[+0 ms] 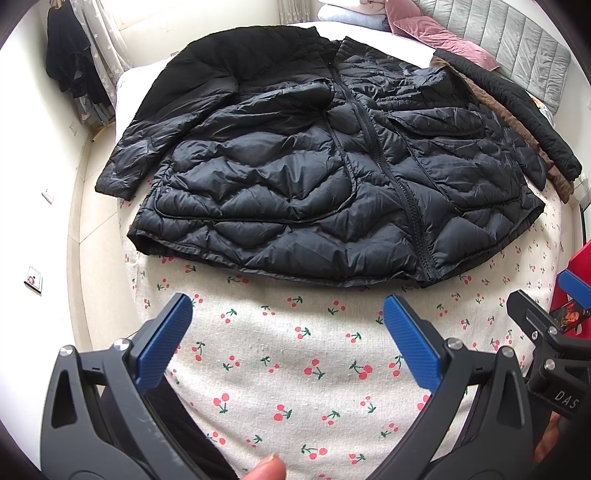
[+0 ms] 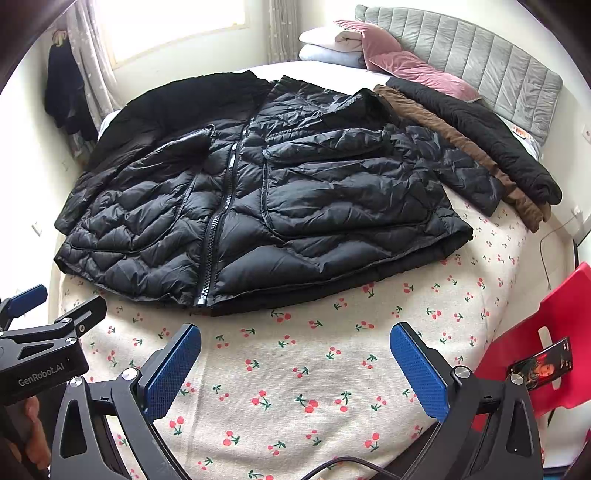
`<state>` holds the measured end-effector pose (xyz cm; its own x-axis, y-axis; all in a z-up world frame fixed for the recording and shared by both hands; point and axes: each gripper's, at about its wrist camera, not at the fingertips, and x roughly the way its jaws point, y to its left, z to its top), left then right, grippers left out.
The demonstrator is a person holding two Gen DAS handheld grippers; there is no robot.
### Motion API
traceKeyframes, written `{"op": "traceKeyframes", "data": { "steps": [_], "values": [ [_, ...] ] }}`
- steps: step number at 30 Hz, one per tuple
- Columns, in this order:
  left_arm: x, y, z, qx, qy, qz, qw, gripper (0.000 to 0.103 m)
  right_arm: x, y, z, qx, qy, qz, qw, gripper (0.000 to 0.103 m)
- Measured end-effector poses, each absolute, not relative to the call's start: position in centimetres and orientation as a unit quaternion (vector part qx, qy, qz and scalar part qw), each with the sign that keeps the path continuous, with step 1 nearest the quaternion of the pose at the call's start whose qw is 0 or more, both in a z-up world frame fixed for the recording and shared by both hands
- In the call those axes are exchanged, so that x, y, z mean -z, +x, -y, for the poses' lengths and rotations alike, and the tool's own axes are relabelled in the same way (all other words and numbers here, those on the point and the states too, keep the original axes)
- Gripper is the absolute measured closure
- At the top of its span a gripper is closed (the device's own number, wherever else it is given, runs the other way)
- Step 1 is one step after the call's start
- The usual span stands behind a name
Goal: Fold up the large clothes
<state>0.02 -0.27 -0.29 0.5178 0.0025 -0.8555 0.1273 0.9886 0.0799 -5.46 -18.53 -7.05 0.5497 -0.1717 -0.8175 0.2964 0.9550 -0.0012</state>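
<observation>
Black puffer jacket (image 1: 314, 166) flat on bed; both claws, left (image 1: 288, 339) & right (image 2: 295, 369), spread, empty; phone (image 2: 541, 363) clear only in right view.

A bright window (image 2: 177, 26) lights white walls, a grey padded headboard (image 2: 480, 55) and a red chair (image 2: 546, 332).

We read "GenRobot.AI" on the left hand-held gripper (image 2: 22, 306) body, and "DAS" on the right hand-held gripper (image 1: 554, 295) body.
</observation>
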Motion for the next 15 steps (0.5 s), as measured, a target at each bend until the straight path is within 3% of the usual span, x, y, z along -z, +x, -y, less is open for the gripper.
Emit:
{"op": "traceKeyframes", "data": {
  "steps": [15],
  "values": [
    [0.31,0.07,0.24,0.037,0.066,-0.490,0.868,0.000,7.08,-5.52,18.51,0.133,0.067,-0.455,0.878,0.000]
  ]
}}
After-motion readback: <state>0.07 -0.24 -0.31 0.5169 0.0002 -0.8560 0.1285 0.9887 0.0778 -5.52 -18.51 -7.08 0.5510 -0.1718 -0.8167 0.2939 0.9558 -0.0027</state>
